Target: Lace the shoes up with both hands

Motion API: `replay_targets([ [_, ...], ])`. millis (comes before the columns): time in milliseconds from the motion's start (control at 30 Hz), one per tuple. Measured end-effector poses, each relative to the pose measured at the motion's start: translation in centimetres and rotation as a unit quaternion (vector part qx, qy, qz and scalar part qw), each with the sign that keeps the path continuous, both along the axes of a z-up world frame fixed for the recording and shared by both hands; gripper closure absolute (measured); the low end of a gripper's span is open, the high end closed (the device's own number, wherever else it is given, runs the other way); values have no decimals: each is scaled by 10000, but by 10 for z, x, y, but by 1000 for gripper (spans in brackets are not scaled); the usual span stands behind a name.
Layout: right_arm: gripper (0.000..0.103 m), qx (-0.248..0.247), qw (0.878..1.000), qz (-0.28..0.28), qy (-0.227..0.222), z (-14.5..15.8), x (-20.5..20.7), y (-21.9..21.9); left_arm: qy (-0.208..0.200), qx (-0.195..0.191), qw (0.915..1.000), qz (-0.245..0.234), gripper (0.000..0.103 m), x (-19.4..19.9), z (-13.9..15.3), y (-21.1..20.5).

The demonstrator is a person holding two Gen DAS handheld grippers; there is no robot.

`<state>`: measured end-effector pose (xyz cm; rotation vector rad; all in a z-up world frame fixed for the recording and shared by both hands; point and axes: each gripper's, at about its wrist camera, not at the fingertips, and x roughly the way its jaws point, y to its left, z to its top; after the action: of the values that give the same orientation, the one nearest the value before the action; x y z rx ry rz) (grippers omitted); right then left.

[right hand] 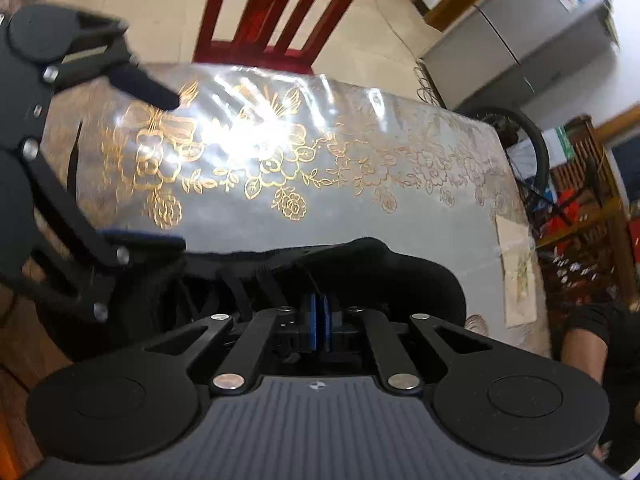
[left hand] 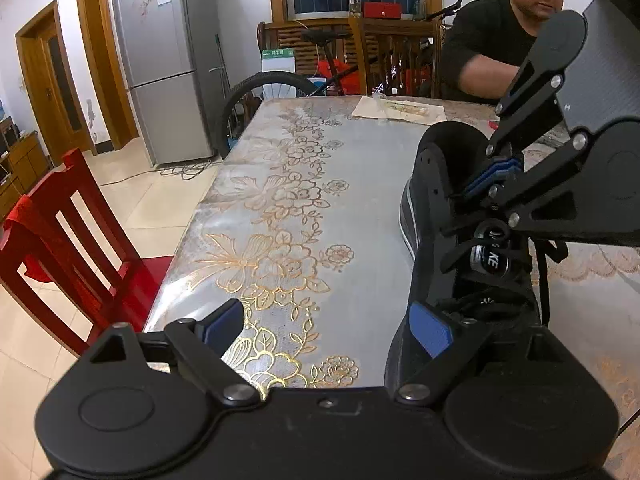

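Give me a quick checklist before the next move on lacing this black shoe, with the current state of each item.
1. Shoe resting flat on the table: ok.
2. Right tool shut: ok, its blue pads are together, over the shoe opening.
3. Lace caught in the right tool: cannot tell; a dark strand runs to the pads, but the grip itself is not clear.
4. Left tool open and holding nothing: ok, one pad sits by the shoe's side, the other over bare table.
5. Tools clear of each other: ok, a gap shows between them.
6. Free lace end for the left tool: cannot tell, the laces are dark against the shoe.
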<state>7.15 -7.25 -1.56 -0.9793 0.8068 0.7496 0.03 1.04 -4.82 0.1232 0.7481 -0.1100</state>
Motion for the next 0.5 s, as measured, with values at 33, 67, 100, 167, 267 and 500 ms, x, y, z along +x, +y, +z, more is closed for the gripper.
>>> replay_targets([
  [33,99,116,9998,-125,72,0,3,-1,7,4,10000,2,14,0,0,0],
  [67,99,232,9993,-253,150,1,5,-3,10,8,10000,5,14,-1,0,0],
  [100,99,344,9984,-383,238,2,6,-5,12,12,10000,8,14,-1,0,0],
  [167,99,555,9961,-592,345,4,9,-10,20,9,10000,14,14,0,0,1],
  [267,99,784,9933,-750,406,5,8,-14,26,7,10000,14,14,2,0,1],
  [500,99,945,9931,-576,377,-1,3,-13,75,55,10000,-34,14,2,-2,1],
])
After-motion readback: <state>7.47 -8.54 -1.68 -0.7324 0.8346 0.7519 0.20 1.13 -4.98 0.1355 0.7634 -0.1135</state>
